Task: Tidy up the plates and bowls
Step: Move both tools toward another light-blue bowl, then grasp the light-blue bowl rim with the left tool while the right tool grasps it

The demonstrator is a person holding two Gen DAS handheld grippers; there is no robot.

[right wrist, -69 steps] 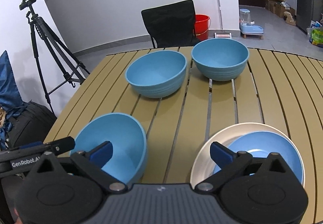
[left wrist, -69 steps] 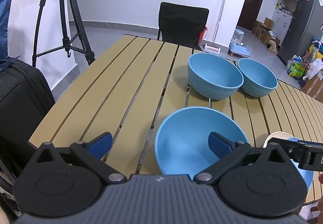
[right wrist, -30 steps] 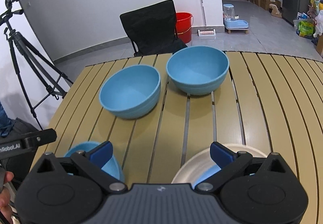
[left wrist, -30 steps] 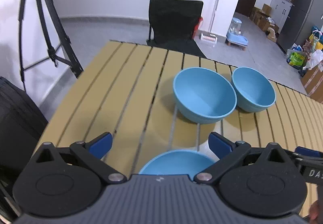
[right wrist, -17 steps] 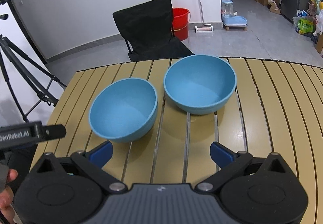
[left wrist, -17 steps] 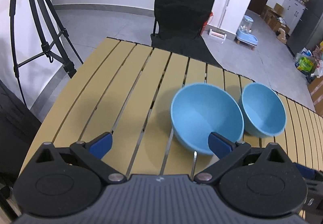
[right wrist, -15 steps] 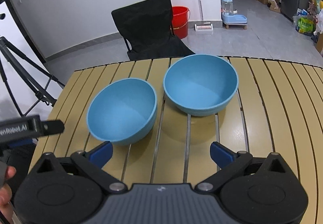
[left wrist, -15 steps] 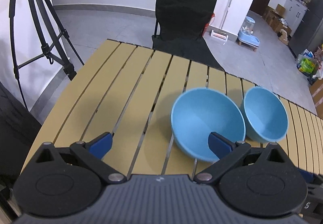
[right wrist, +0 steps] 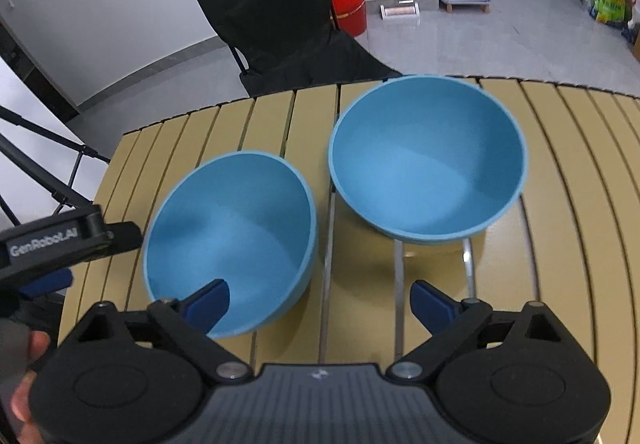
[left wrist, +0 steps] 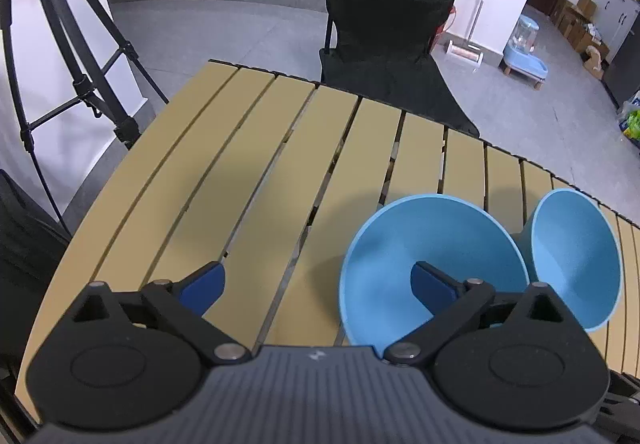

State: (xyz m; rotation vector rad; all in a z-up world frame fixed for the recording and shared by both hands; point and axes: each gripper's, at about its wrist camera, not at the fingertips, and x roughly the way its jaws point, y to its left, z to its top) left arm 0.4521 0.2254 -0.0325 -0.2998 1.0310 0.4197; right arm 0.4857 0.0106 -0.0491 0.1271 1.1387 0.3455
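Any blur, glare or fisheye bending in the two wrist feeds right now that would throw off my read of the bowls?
Left wrist view: sharp; fisheye stretches the near bowl and far bowl into tilted ovals, and table slats curve. Right wrist view: slight motion blur on the far bowl rim; soft shadows, faint sheen on metal slat gaps, no harsh glare.
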